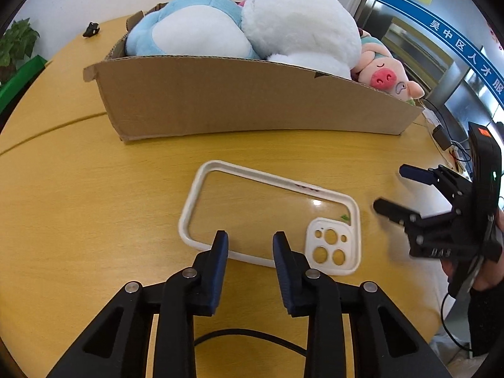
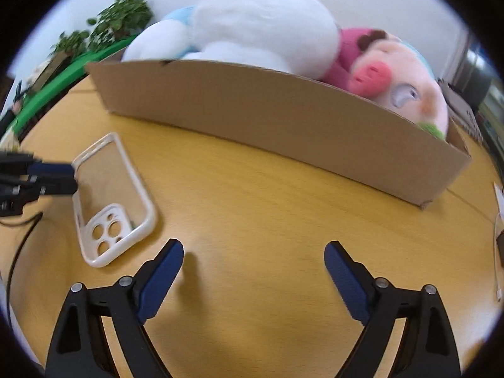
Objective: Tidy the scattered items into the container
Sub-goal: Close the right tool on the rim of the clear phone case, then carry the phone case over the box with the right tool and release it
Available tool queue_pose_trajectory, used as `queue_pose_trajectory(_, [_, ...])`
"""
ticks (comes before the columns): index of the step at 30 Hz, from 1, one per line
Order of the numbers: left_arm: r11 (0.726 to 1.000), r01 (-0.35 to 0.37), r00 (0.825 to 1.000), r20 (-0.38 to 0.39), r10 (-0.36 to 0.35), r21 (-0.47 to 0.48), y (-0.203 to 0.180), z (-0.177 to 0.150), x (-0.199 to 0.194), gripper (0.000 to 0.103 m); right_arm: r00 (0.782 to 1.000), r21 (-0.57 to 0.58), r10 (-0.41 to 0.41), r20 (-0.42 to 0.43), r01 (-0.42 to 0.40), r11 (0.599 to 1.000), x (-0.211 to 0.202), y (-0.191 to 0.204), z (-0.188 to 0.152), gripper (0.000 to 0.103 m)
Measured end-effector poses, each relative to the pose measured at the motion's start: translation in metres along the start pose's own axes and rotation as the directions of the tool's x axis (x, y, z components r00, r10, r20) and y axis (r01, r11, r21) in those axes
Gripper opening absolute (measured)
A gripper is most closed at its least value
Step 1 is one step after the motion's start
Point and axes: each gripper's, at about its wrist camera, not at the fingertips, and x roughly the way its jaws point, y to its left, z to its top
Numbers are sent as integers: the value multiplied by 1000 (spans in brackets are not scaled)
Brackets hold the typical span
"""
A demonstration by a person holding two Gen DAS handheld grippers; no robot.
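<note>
A white-rimmed clear phone case (image 1: 330, 247) (image 2: 107, 236) lies flat on the yellow table, in front of a cardboard box (image 1: 252, 100) (image 2: 267, 110). The box holds a blue plush (image 1: 189, 28), a white panda plush (image 1: 299, 25) and a pink pig plush (image 1: 387, 75). My left gripper (image 1: 250, 239) (image 2: 67, 178) is low over the case's near long rim. Its jaws stand narrow with a gap, and I see no pad pressing on the rim. My right gripper (image 2: 253, 252) (image 1: 393, 189) stands wide open over bare table to the right of the case, nothing between its fingers.
A black cable (image 1: 252, 337) runs on the table under my left gripper. A small black object (image 1: 91, 29) sits at the far left. Potted plants (image 2: 119, 19) stand behind the table. Small gadgets and wires (image 1: 441, 135) lie at the table's right edge.
</note>
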Motion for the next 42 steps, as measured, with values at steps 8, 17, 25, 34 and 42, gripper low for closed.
queue_pose_trajectory(8, [998, -45, 999, 5, 45, -43, 31, 29, 7, 33, 986, 161, 168, 6, -166, 973, -12, 20, 6, 93])
queue_pose_trajectory(17, [999, -32, 997, -66, 34, 37, 27, 29, 29, 8, 1000, 66, 16, 7, -17, 998, -6, 58, 6, 33])
queue_pose_trajectory(25, [1000, -6, 1000, -13, 6, 24, 11, 18, 10, 6, 997, 129, 73, -11, -70, 989, -3, 32, 10, 9])
queue_pose_trajectory(34, [998, 10, 982, 185, -21, 58, -6, 87, -55, 6, 975, 101, 23, 220, -46, 994, -71, -3, 72, 8])
queue_pose_trajectory(42, [994, 1, 958, 287, -33, 110, -4, 232, -58, 7, 947, 76, -42, 318, 19, 997, -65, -48, 200, 8])
